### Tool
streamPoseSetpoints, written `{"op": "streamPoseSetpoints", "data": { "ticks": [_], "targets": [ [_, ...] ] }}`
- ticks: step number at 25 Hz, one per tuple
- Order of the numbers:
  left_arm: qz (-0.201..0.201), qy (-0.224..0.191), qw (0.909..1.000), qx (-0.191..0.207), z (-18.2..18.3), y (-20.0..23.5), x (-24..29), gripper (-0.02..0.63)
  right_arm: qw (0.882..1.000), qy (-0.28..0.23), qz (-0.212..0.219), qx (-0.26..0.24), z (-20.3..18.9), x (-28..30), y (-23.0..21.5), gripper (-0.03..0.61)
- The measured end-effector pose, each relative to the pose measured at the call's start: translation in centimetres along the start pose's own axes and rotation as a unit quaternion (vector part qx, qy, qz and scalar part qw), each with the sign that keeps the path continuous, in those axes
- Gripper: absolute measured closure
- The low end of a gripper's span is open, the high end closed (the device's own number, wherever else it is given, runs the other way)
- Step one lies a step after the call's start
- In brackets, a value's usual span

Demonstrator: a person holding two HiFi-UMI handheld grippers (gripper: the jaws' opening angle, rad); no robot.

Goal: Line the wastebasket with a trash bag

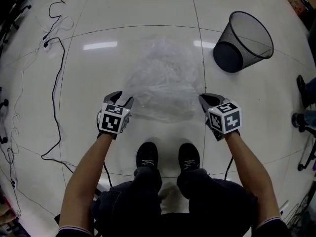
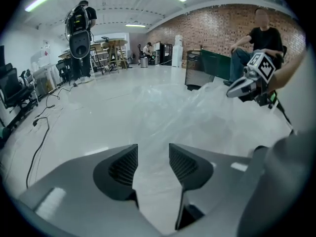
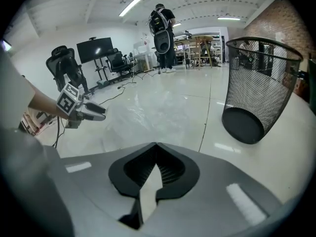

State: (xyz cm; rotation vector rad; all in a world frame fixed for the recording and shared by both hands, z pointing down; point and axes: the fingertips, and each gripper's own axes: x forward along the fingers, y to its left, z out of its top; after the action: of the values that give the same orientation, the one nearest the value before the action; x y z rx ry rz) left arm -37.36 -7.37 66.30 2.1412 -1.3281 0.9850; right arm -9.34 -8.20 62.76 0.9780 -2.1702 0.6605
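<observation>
On the floor lies the trash bag; left gripper apart; right gripper clamped on its edge.

The clear trash bag fills the gap between your left claw and right claw, which pinches its edge. Beyond it the floor lies open. The mesh wastebasket blocks your right front, black cables trail along your left, and a seated person's shoes sit at the far right edge.
</observation>
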Motion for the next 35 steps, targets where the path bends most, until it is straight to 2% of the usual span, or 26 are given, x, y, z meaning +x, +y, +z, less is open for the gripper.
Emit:
{"op": "streamPoseSetpoints", "data": {
  "ticks": [4,6,10,17,26,35],
  "targets": [
    [-0.010,0.009,0.9998,0.015,0.1,-0.9,1.3,0.451,1.000,-0.006,-0.001,-0.002,0.4,-0.8,-0.2,0.575],
    [-0.018,0.015,0.9995,0.023,0.1,-1.2,1.6,0.601,1.000,-0.011,-0.006,0.001,0.6,-1.3,-0.6,0.575],
    [-0.036,0.007,0.9989,0.031,1.5,-1.5,1.0,0.603,0.999,-0.027,-0.017,0.006,1.6,-2.8,-1.4,0.575],
    [-0.043,-0.086,0.9937,0.058,9.9,-3.2,-3.9,0.603,0.996,-0.073,-0.044,0.002,4.6,-8.0,-2.8,0.575],
    [-0.035,-0.188,0.9776,0.087,21.5,-6.2,-11.8,0.603,0.983,-0.152,-0.101,-0.025,10.8,-18.3,-4.1,0.575],
    [-0.045,-0.266,0.9576,0.101,30.7,-9.1,-19.3,0.603,0.965,-0.195,-0.159,-0.072,15.9,-29.0,-5.2,0.575]
  ]
}}
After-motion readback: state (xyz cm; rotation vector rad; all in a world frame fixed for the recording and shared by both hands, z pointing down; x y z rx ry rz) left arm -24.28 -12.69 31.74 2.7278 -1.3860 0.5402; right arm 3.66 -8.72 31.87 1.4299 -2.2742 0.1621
